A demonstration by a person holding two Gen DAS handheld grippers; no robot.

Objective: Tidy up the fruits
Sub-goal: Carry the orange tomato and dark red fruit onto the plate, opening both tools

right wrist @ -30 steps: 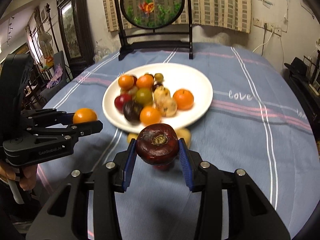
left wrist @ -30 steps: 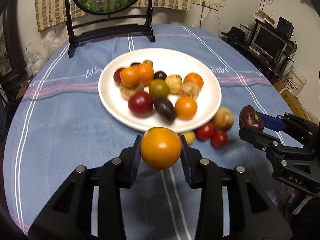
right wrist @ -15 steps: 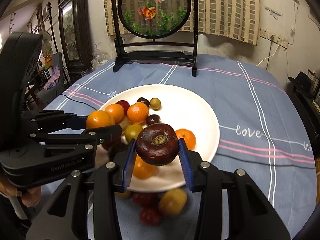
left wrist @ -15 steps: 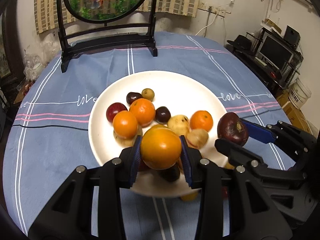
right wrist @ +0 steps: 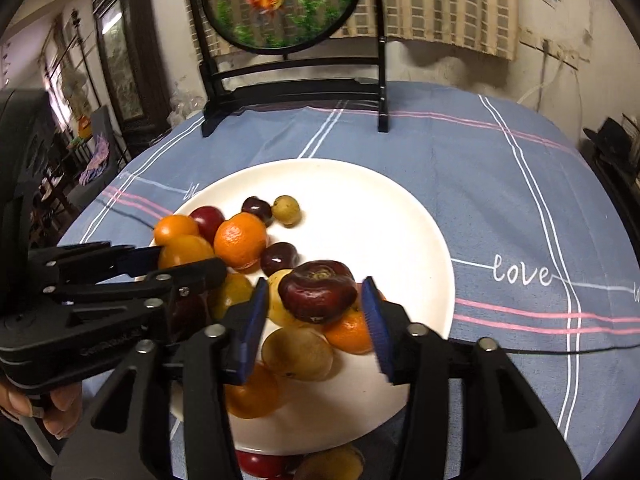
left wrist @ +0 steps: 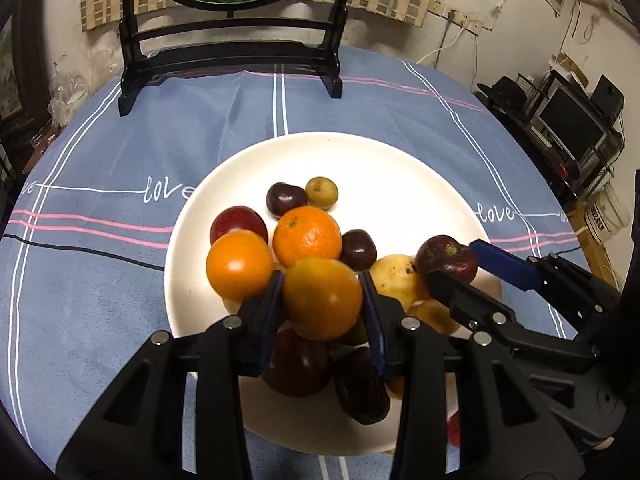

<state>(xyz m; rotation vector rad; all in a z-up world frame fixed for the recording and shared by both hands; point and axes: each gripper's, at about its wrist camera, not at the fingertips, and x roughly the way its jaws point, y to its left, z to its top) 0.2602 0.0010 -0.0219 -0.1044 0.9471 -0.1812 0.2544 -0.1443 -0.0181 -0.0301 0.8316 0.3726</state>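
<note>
A white plate (left wrist: 400, 184) holds several fruits: oranges, dark red plums, yellow fruits. My left gripper (left wrist: 322, 300) is shut on an orange fruit (left wrist: 322, 298) and holds it over the plate's near left side. In the right wrist view my right gripper (right wrist: 316, 304) holds a dark red fruit (right wrist: 318, 290) over the plate (right wrist: 380, 208); its blue pads stand a little off the fruit's sides. The right gripper (left wrist: 452, 268) also shows in the left wrist view with that fruit (left wrist: 446, 258). The left gripper (right wrist: 160, 264) shows at the left of the right wrist view.
A black stand with a round fish picture (right wrist: 288, 8) stands at the table's far side on the blue striped cloth (right wrist: 500, 184). A few loose fruits (right wrist: 256, 462) lie on the cloth just before the plate's near rim.
Both grippers have moved forward with their fruits and now hang over the plate's pile. The right gripper's pads have spread slightly from the dark red fruit.
</note>
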